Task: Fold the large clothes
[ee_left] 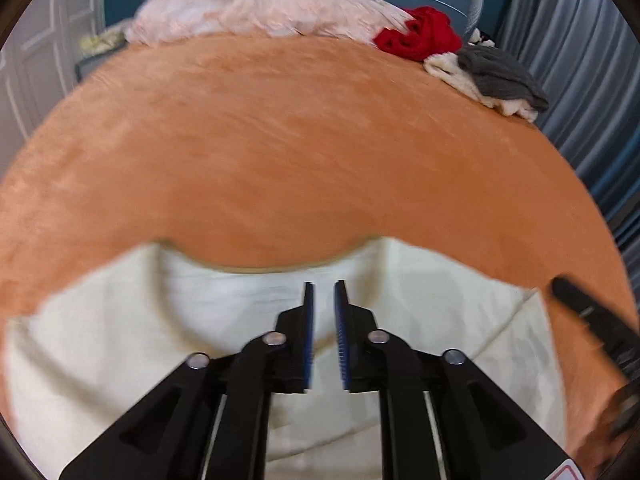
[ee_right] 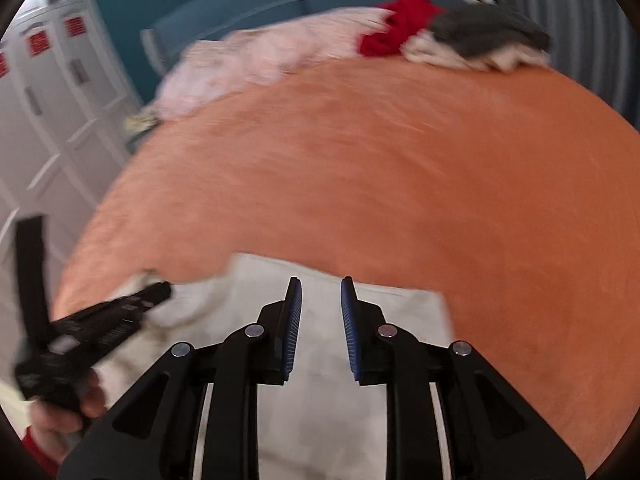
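Observation:
A cream-white T-shirt (ee_left: pixel 120 340) lies flat on the orange bedspread (ee_left: pixel 300 140), its neckline toward the far side. My left gripper (ee_left: pixel 324 286) hovers over the shirt just below the collar, jaws slightly apart and empty. The right gripper shows at that view's right edge (ee_left: pixel 592 320). In the right wrist view the same shirt (ee_right: pixel 320 400) lies under my right gripper (ee_right: pixel 320 282), which is open and empty over the shirt's right part. The left gripper (ee_right: pixel 156 292) shows at the left of that view, held by a hand.
At the far edge of the bed lie a pink blanket (ee_left: pixel 248 8), a red garment (ee_left: pixel 420 36) and a grey and white pile (ee_left: pixel 496 76). White cabinet doors (ee_right: pixel 52 92) stand to the left, a grey curtain (ee_left: pixel 580 60) to the right.

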A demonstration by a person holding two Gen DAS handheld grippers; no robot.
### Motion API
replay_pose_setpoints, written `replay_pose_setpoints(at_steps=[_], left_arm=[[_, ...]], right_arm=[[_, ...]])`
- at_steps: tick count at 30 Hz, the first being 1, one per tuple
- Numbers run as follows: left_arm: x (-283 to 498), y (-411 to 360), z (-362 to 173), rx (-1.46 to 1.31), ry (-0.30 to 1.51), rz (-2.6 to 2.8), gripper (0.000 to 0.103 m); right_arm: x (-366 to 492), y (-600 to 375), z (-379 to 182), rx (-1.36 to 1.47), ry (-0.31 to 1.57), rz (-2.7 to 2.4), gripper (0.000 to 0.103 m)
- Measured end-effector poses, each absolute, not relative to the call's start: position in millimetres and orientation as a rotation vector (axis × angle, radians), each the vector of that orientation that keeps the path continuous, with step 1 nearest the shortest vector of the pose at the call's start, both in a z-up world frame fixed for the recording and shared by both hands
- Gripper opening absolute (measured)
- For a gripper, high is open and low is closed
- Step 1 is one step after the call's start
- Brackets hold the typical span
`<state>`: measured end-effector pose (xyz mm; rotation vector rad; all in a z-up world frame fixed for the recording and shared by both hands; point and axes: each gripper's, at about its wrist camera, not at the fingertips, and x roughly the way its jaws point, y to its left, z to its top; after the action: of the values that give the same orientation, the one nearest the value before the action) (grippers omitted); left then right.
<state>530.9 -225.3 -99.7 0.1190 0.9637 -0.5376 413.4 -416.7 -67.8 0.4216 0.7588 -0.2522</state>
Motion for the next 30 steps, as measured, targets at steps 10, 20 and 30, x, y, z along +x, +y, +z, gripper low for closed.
replay_pose_setpoints(at_steps=[10,20,30], left_arm=[[541.2,-165.6,-138.2,0.241,1.043,-0.548,0.005],[572.8,-176.8,-159.6,0.203,1.011,-0.476,0.0],[570.2,-175.3,-177.3,0.166,0.913,-0.451,0.0]], right_arm=[[495.5,-310.2,-130.7,0.331,1.025,0.056,0.0],[524.4,-312.8,-156.8,0.218,0.987,-0.086,0.0],[527.1,-309.3,-174.4,0.204,0.919,-0.099,0.0]])
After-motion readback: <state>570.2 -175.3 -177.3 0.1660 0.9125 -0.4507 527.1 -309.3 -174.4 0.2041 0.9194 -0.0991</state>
